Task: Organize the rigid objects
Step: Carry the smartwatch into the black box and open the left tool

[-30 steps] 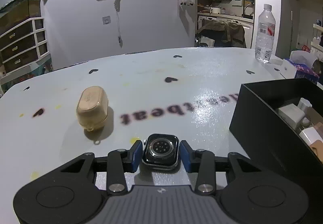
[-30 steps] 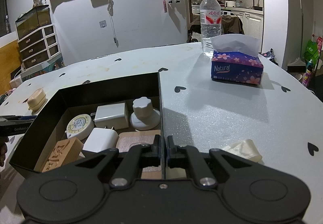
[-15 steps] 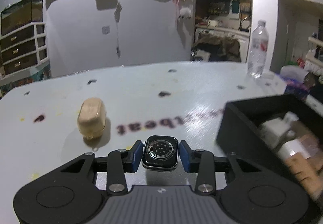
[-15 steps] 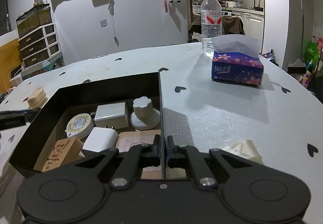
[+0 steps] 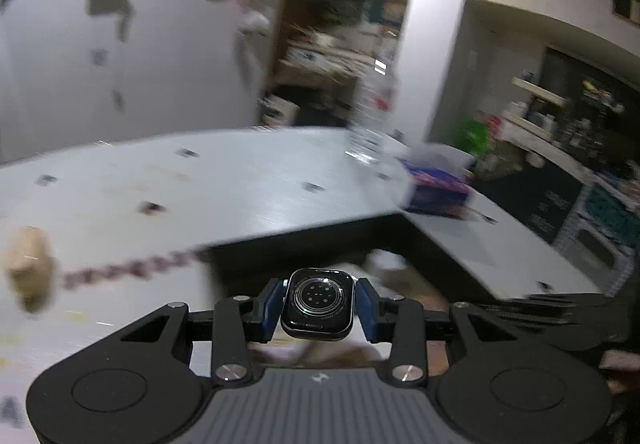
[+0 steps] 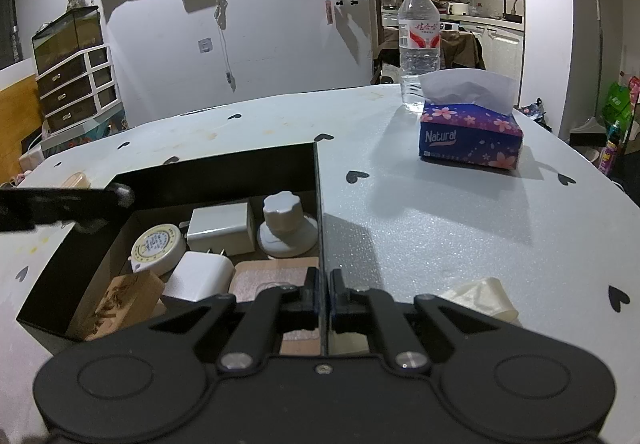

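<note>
Since a second ago the left gripper [image 5: 318, 308] has swung from above the open table toward the black box [image 6: 224, 172], and its view is now smeared with motion; its blue pads [image 5: 269, 304] stay clamped on the sides of the smartwatch body [image 5: 318, 306], sensor back facing the camera, which hangs over the box's near-left part; the tan earbud case [image 5: 28, 264] lies on the white table [image 6: 440, 212], well left of the box. Right gripper [image 6: 323, 294] has not shifted; its fingers are pressed together on the box's thin right wall. Inside the box sit a round tape measure [image 6: 158, 246], two white chargers [image 6: 220, 228], a white knob [image 6: 285, 230] and a wooden block [image 6: 124, 302]; beyond the box's right side stand a tissue box [image 6: 470, 136] and a water bottle [image 6: 418, 44].
</note>
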Available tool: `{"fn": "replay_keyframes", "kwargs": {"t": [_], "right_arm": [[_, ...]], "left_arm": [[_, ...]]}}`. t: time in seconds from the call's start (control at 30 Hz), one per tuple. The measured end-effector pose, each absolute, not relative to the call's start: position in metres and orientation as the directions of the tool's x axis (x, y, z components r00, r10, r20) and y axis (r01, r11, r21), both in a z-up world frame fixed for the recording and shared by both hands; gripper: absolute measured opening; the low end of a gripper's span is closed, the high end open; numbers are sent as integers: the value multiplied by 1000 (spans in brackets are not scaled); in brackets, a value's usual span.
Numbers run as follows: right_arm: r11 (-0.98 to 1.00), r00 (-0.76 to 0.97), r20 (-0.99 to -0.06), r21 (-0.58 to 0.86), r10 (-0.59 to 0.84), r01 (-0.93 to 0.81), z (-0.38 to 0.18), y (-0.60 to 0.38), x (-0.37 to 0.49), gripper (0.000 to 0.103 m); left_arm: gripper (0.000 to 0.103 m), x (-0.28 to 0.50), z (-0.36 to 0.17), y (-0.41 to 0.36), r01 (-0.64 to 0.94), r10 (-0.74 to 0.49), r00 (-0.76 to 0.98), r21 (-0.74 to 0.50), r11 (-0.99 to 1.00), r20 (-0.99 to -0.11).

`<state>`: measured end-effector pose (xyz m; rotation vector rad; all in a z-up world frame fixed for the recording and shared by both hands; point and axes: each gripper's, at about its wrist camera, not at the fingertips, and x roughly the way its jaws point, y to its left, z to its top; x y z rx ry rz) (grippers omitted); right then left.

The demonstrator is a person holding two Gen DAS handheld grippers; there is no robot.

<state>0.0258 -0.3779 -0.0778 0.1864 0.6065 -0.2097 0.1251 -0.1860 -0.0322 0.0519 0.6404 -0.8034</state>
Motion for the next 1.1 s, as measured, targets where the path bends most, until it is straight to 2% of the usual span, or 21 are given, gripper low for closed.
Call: {"fn": "replay_keyframes", "kwargs": {"t": [0.27, 0.63, 0.67, 0.73, 0.77, 1.1], "right_arm": [[963, 801, -583, 111, -136, 245, -79, -381, 27, 5], [963, 802, -582, 112, -135, 244, -79, -381, 27, 5], [963, 802, -582, 112, -135, 243, -79, -381, 27, 5], [963, 802, -582, 113, -134, 244, -79, -381, 28, 5], [963, 802, -582, 114, -134, 243, -79, -381, 27, 5], [963, 802, -582, 113, -134, 243, -79, -381, 28, 5]], "left_arm": [[41, 122, -49, -243, 723, -701, 345, -299, 623, -624], [42, 143, -68, -267, 672, -694, 329, -358, 649, -641], [43, 143, -70, -268, 672, -698, 328, -363, 646, -636], [65, 141, -68, -266, 675, -711, 326, -373, 636, -624], [68, 139, -66, -267, 678, -713, 337, -367, 637, -615], [70, 127, -56, -263, 678, -692, 353, -338, 653, -630]]}}
